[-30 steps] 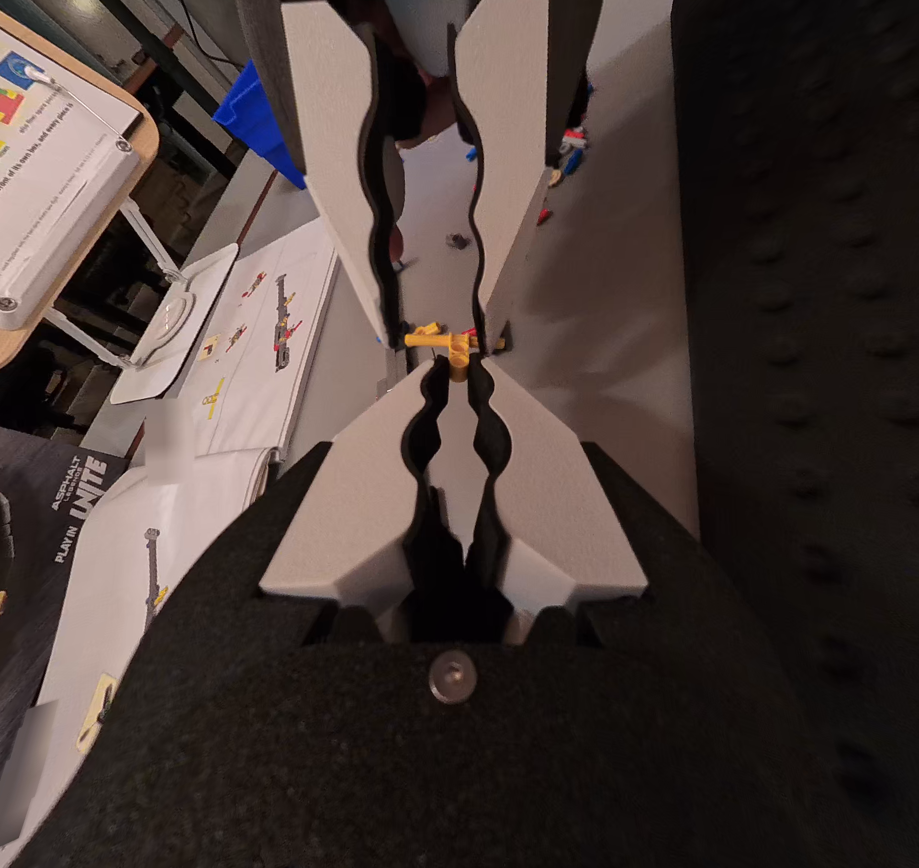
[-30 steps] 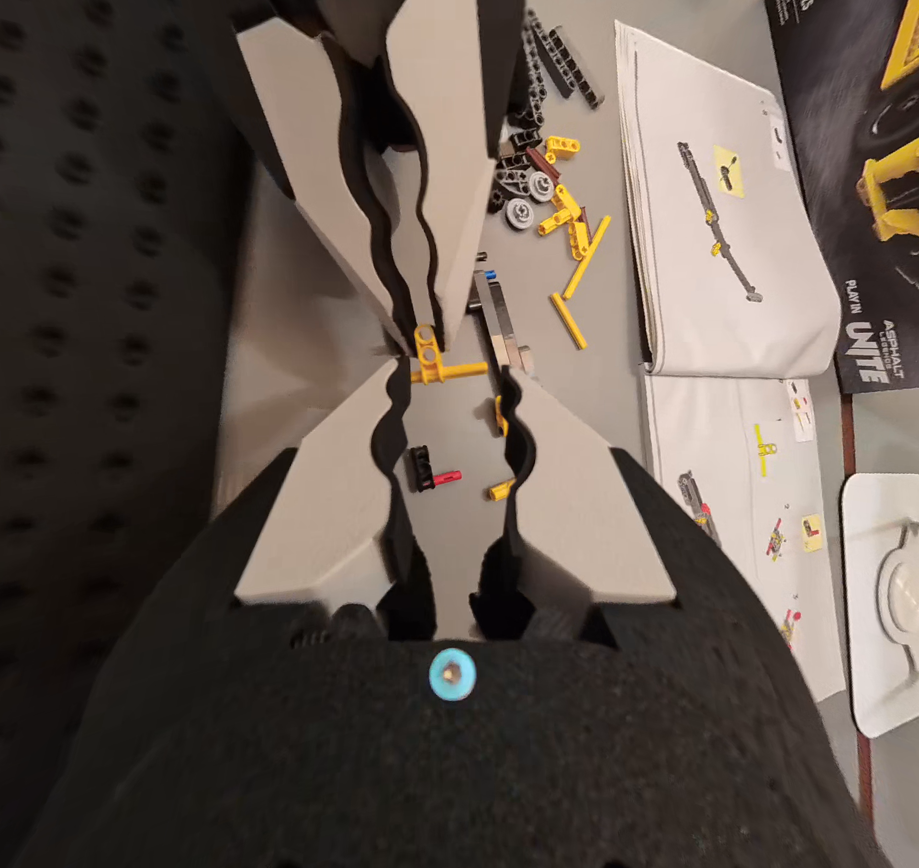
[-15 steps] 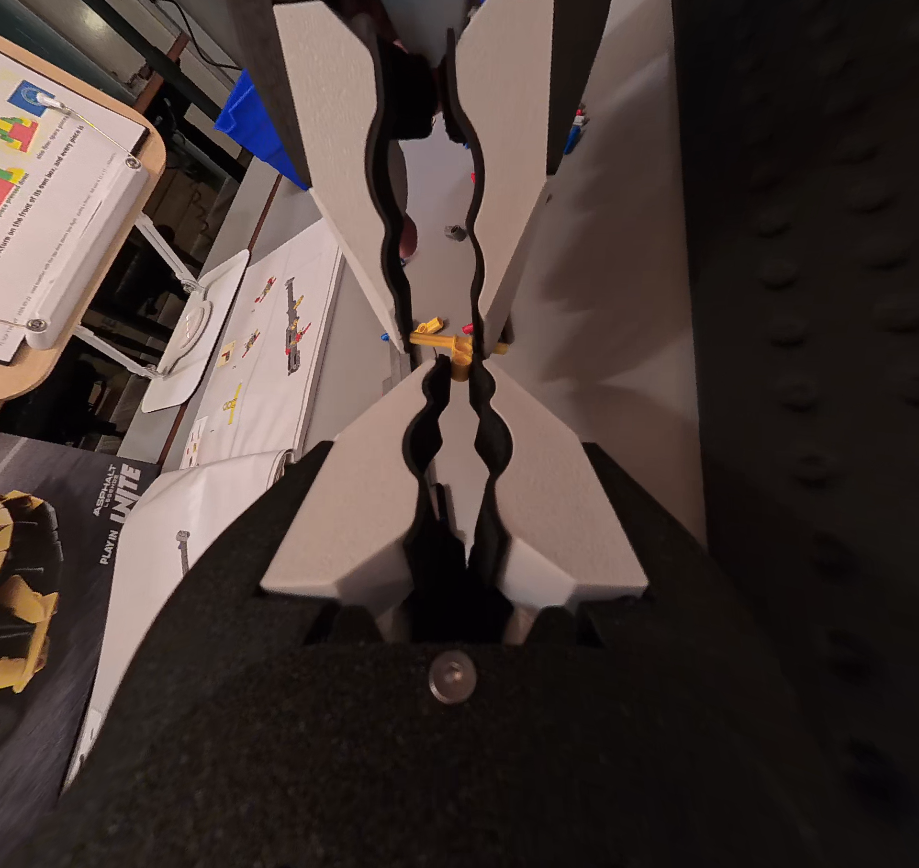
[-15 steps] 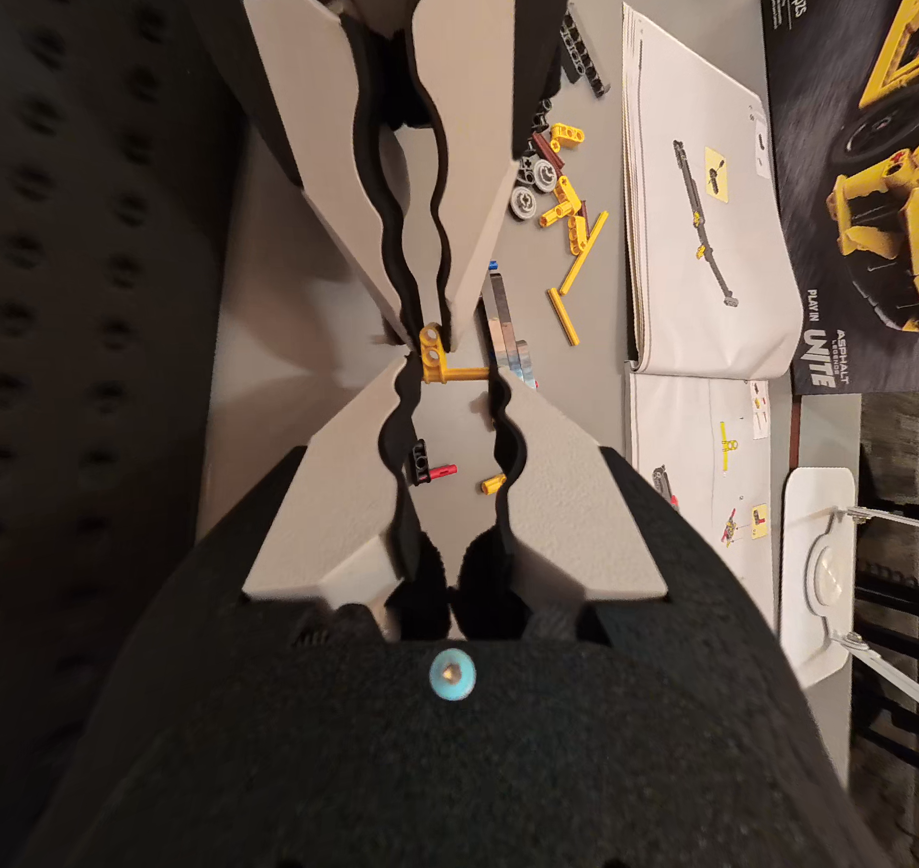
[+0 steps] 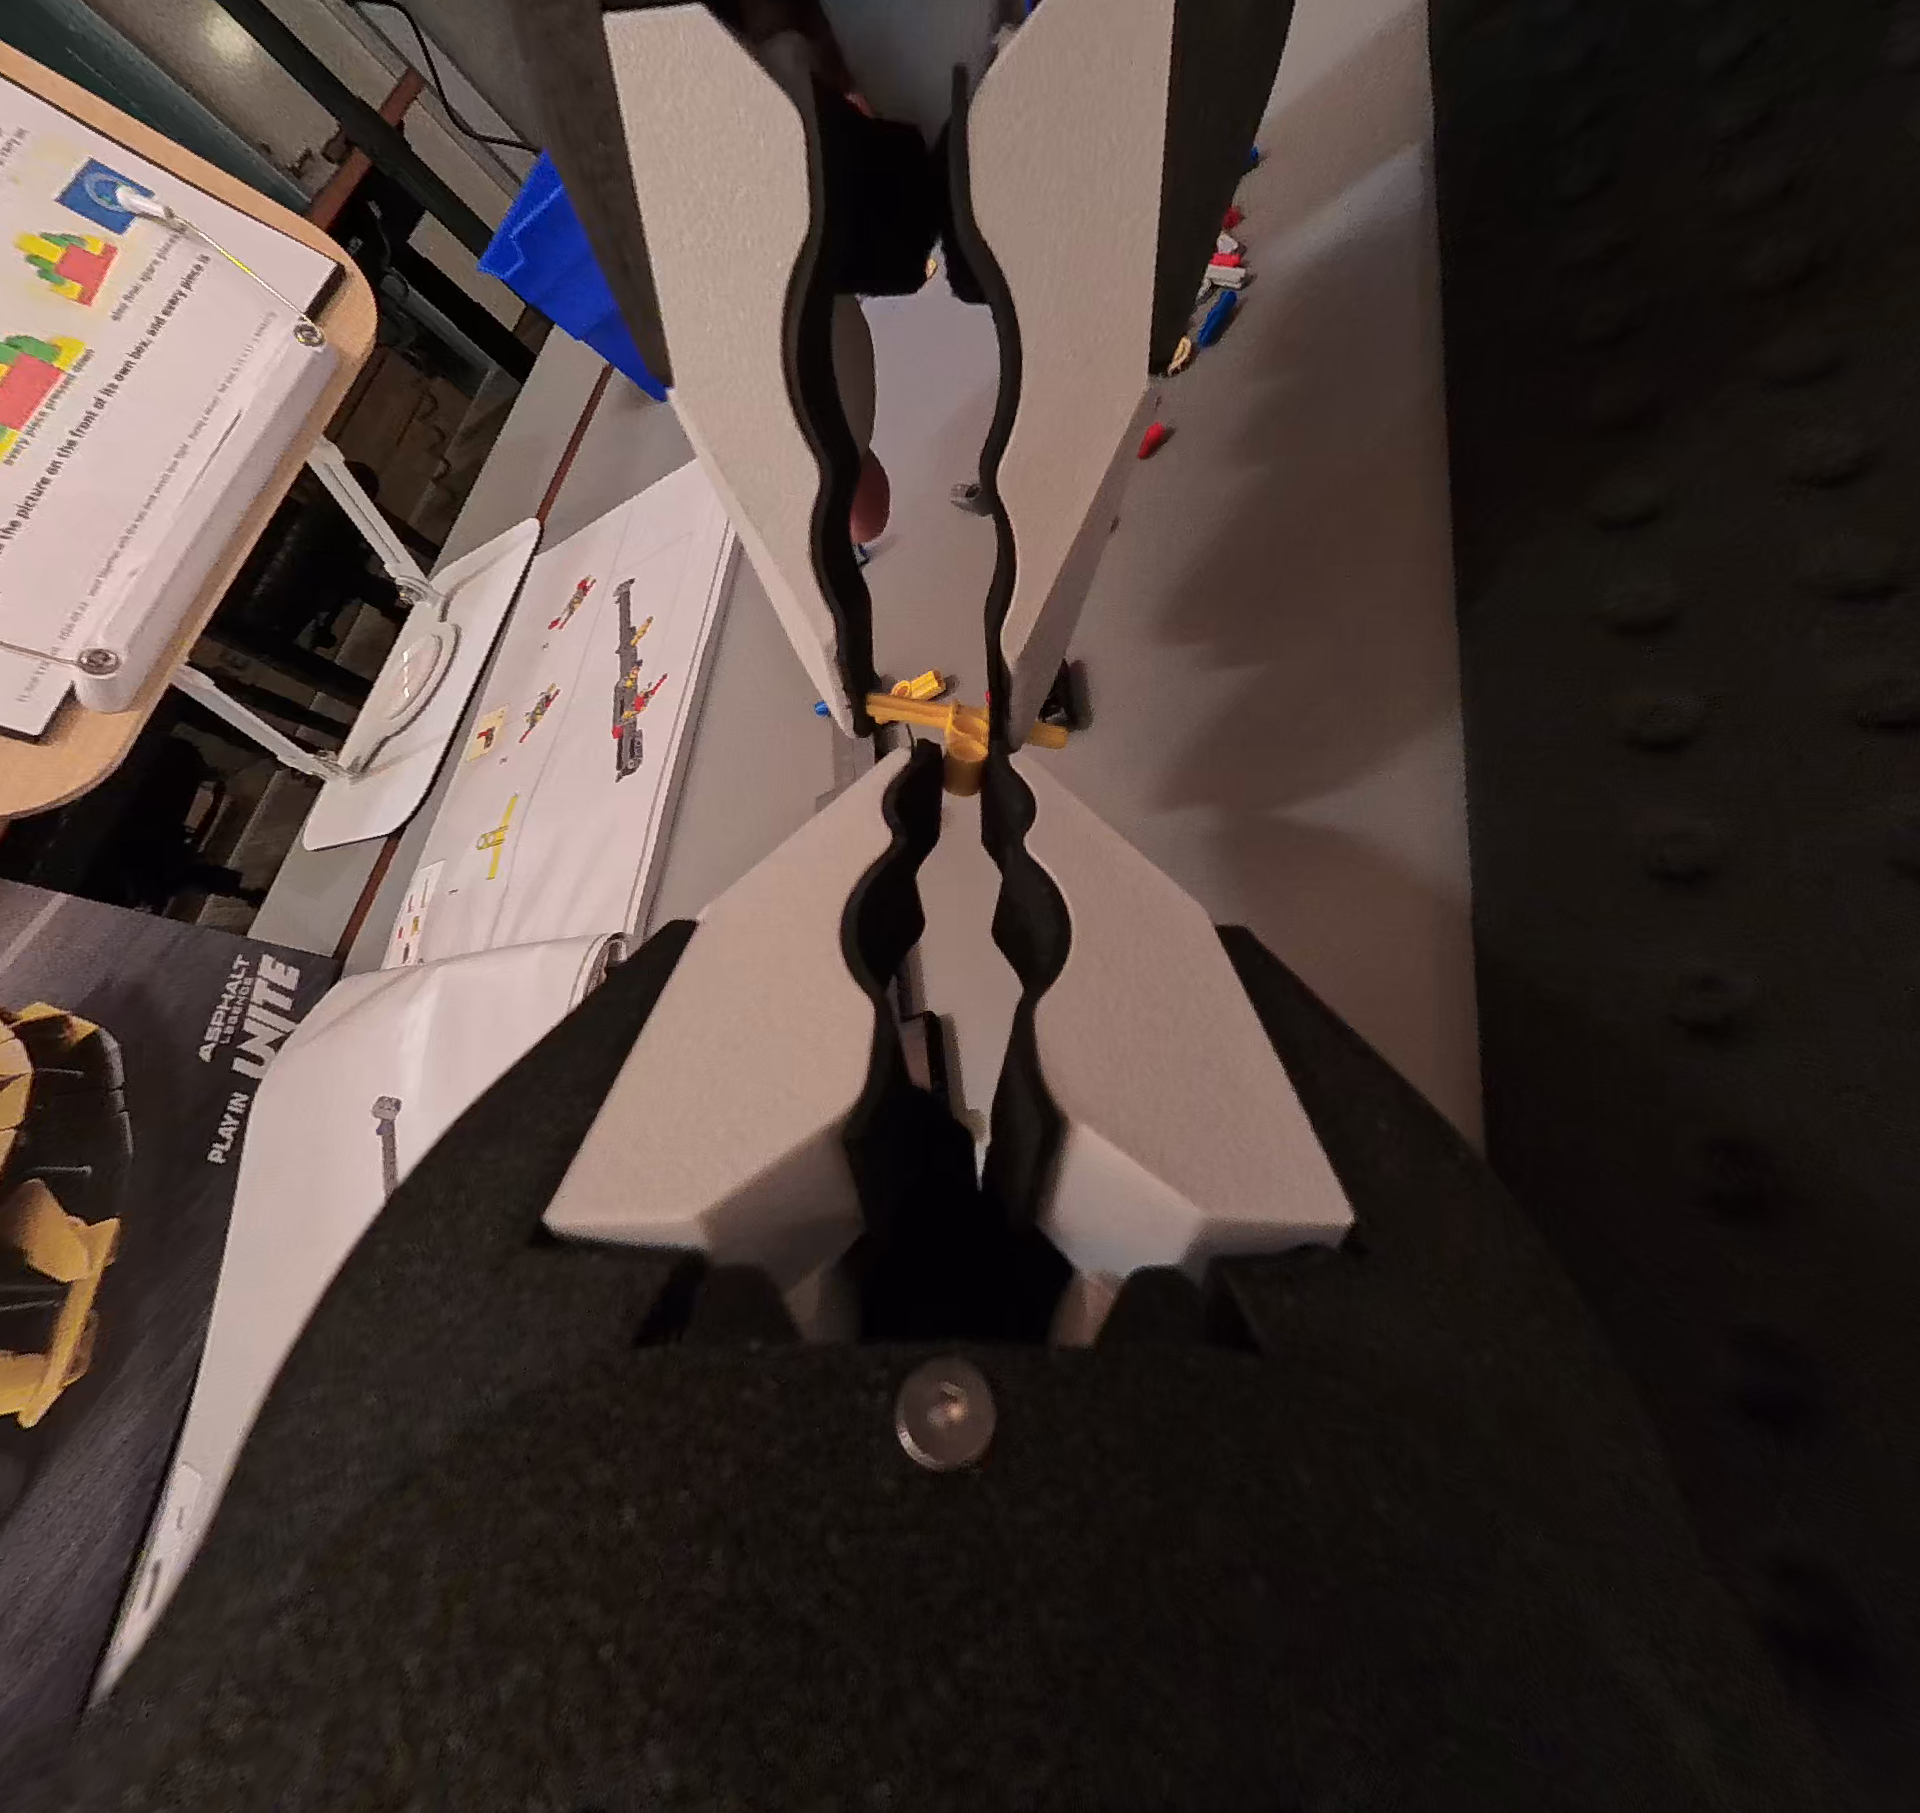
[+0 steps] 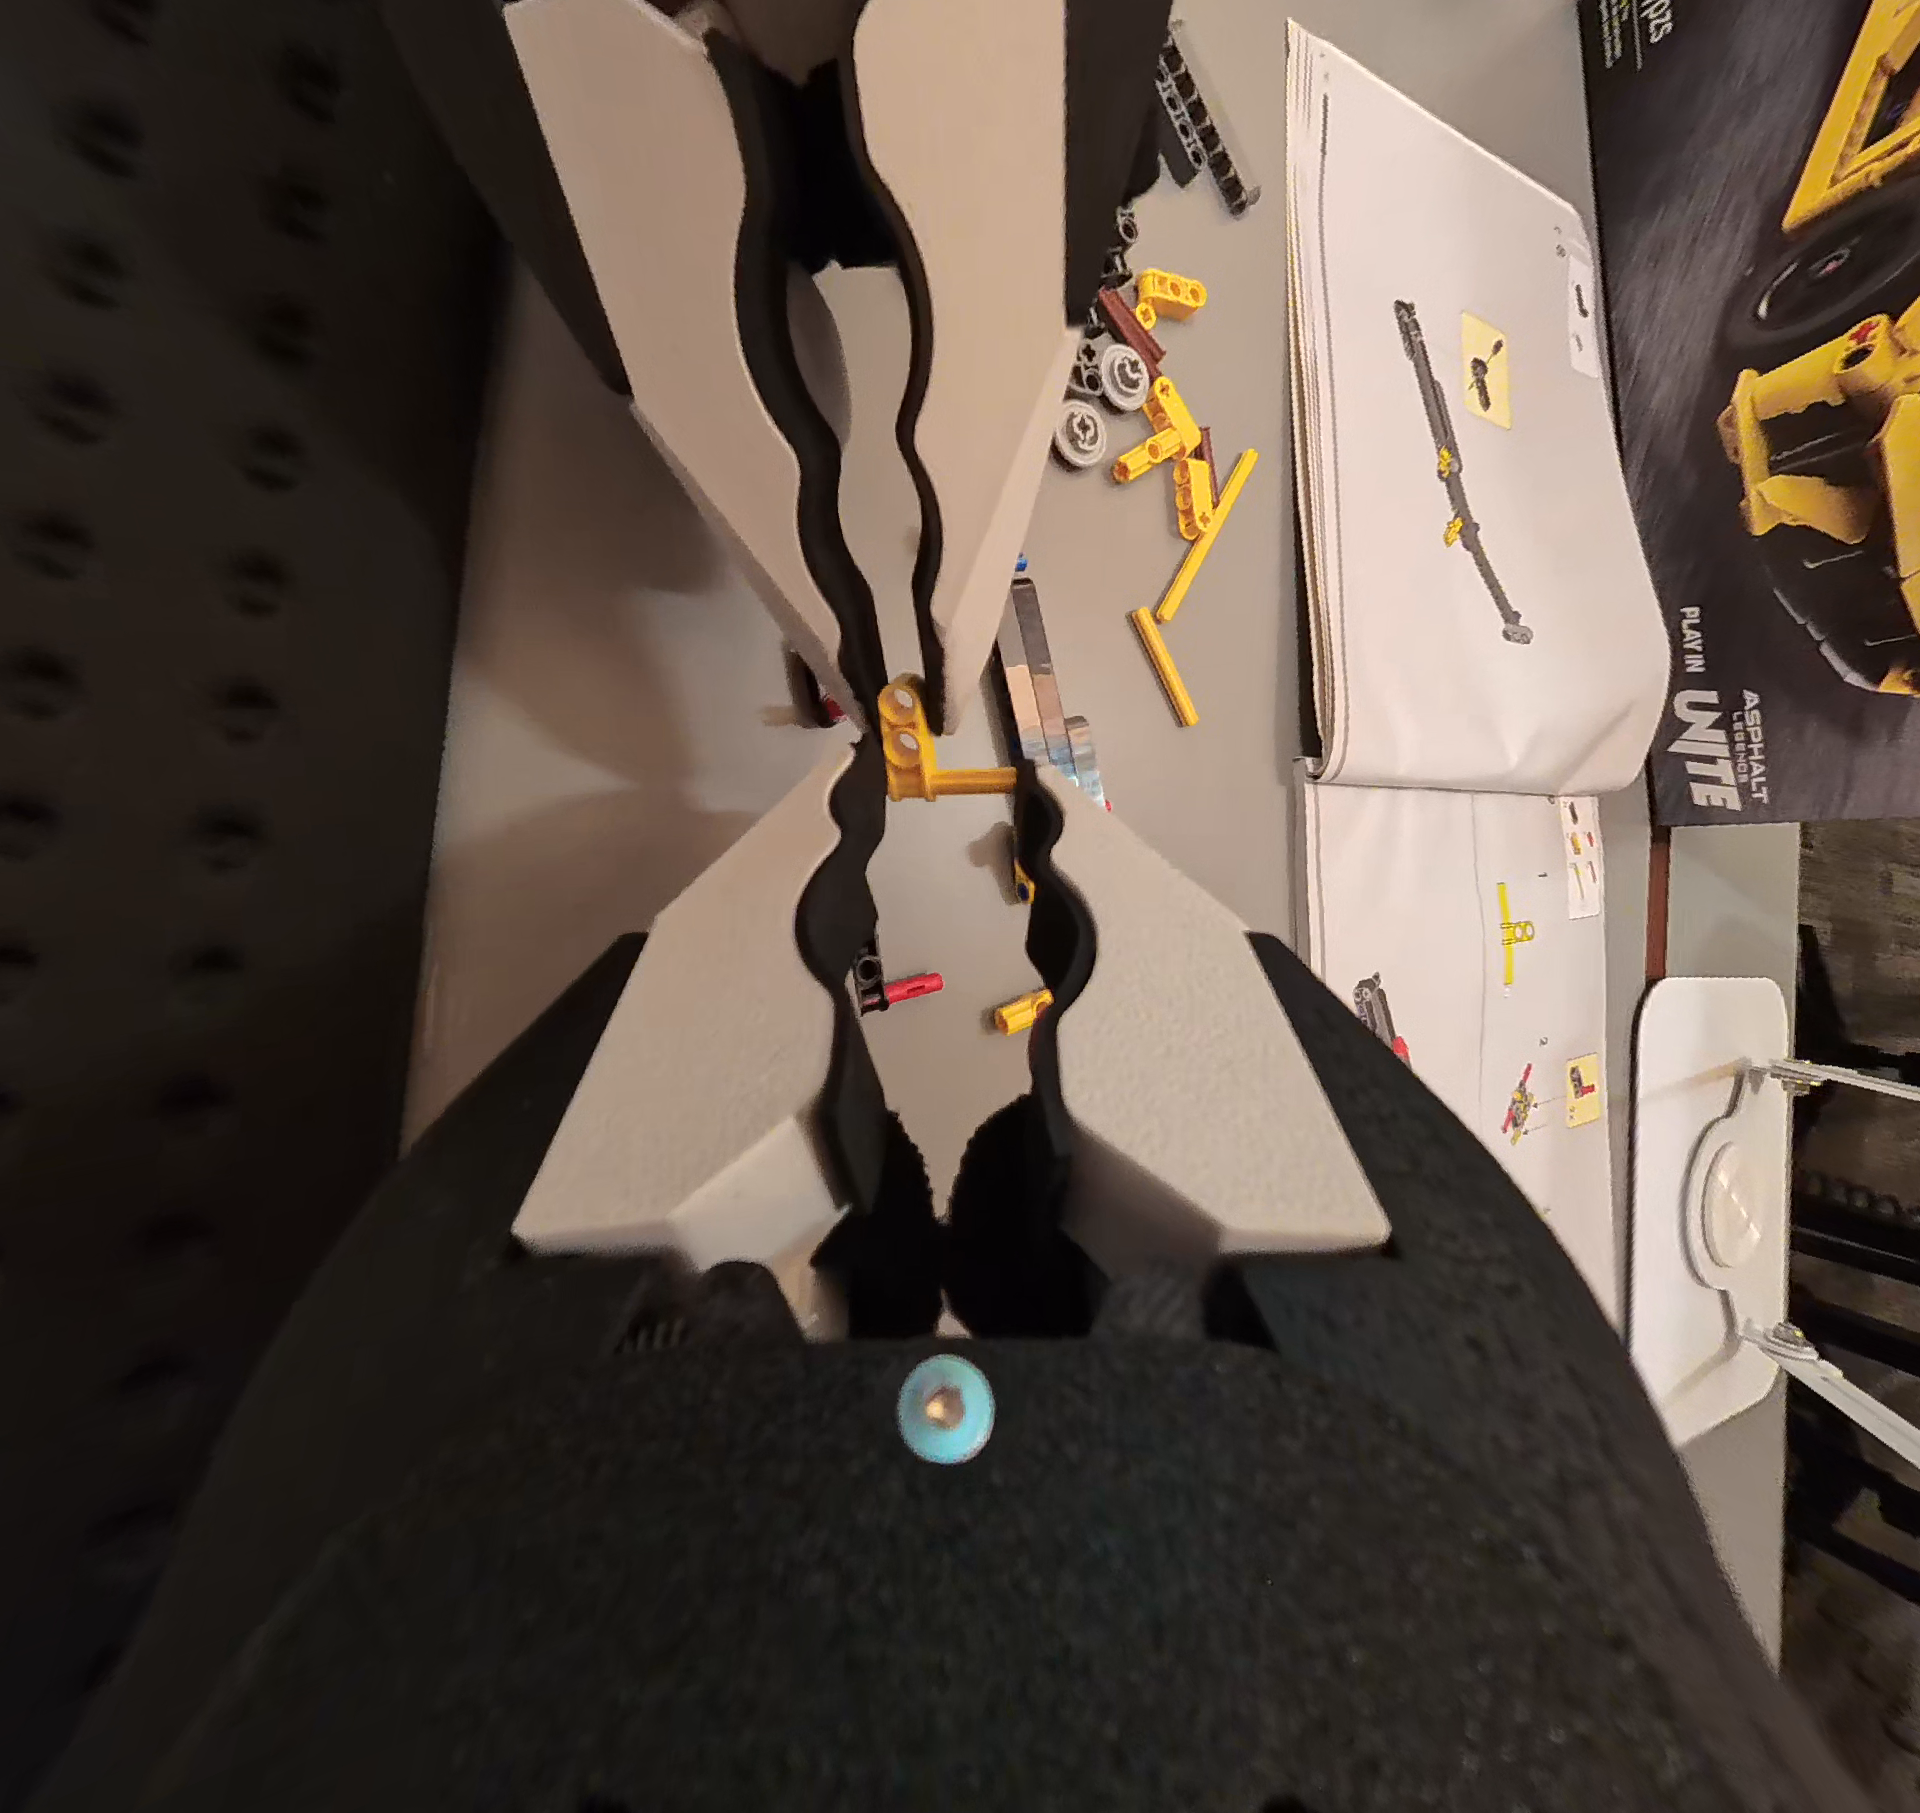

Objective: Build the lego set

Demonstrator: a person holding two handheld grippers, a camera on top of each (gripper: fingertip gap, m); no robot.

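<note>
**Yellow connector and axle meet between two grippers**

Yellow plastic, a small two-hole connector (image 6: 902,740) with a thin yellow axle (image 6: 971,779) projecting sideways from it, sits pinched between the two tools above the grey counter (image 6: 1236,828); the left gripper (image 5: 951,761) is narrowed tight onto the connector's end, while the right gripper (image 6: 940,776) stands at a moderate gap, its left pad against the connector and its right pad at the axle's free tip; whether it truly clamps the axle I cannot tell for certain, though contact at both sides suggests it does. The step in hand looks like seating the axle into the connector, as the open white instruction booklet (image 6: 1455,932) pictures on its lower page; the next move calls for a straight push along the axle's line, with the connector held firm so it does not twist out. Loose yellow beams and grey wheels (image 6: 1153,413) lie well apart on the counter beside the booklet.

Against the frame a second ago, the assembly sits the same way in the pads; the right wrist view has swung slightly, bringing more of the dark box lid (image 6: 1766,309) into sight; the axle's exposed length seems a little shorter.
</note>
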